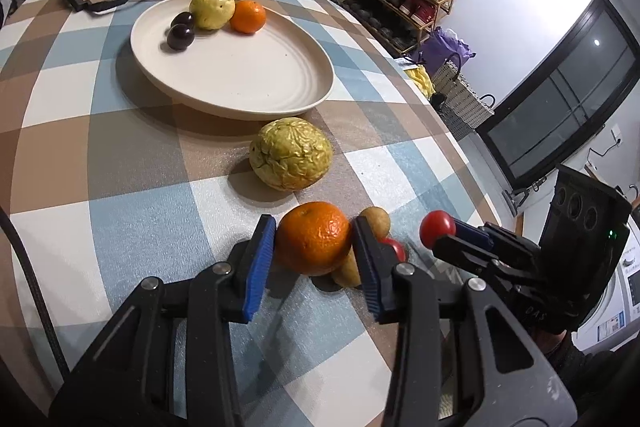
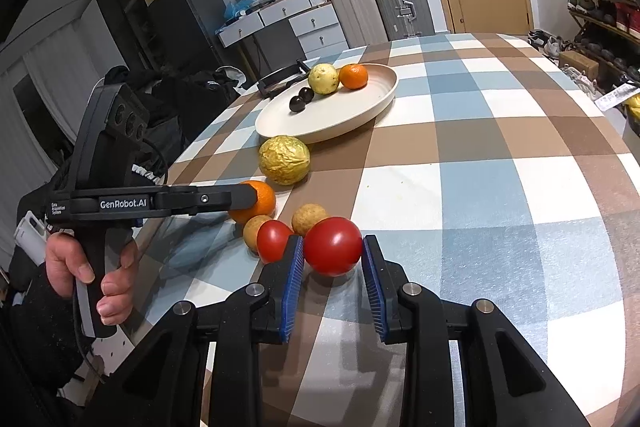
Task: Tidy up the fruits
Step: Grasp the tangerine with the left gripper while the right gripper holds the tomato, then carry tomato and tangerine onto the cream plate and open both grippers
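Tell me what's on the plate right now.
On the plate: two dark plums, a yellow fruit and an orange. Anything behind the yellow fruit is hidden.

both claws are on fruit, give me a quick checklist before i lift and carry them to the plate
1. Left claw brackets the orange, pads at both its sides: ok.
2. Right claw brackets the near tomato, pads at both its sides: ok.
3. Firm grip on either fruit: cannot tell.
4. Neighbours clear of the lift: not ok; two small brown fruits and a second tomato crowd close.
5. Free space on the plate: ok; its four fruits sit at the far side.
6. Path to the plate: not ok; the wrinkled yellow fruit lies in between.
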Action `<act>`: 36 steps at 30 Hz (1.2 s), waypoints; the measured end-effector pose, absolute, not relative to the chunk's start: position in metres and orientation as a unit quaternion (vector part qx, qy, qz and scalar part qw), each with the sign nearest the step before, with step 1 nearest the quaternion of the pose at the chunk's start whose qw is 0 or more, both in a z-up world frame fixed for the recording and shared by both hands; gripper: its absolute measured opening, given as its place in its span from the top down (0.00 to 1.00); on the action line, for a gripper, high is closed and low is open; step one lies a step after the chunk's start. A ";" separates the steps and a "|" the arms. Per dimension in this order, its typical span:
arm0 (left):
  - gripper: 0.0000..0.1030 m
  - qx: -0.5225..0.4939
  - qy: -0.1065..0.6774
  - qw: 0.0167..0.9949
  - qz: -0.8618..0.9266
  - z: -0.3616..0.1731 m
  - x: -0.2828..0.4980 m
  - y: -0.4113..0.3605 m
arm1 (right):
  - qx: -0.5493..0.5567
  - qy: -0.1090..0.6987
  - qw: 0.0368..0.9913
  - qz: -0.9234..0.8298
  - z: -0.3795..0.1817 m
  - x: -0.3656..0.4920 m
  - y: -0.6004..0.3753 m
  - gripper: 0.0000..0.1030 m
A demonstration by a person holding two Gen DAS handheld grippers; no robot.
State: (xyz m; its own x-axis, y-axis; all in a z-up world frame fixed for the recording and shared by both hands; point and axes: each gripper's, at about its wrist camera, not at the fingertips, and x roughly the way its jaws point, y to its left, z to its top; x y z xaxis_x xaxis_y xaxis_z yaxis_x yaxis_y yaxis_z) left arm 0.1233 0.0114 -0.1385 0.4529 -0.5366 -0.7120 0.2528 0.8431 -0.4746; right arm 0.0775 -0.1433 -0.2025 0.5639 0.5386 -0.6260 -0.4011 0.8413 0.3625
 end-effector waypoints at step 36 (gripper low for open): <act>0.65 -0.208 0.411 0.855 -0.240 -0.080 0.199 0.051 | 0.096 0.348 0.886 0.290 -0.141 0.176 -0.135 0.71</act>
State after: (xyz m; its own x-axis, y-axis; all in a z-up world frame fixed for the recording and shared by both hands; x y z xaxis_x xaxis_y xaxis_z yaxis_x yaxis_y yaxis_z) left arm 0.1989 0.0508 -0.0804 0.5472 -0.5812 -0.6024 0.2402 0.7984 -0.5521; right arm 0.1756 -0.1353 -0.1410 0.5898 0.5816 -0.5602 -0.4475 0.8129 0.3727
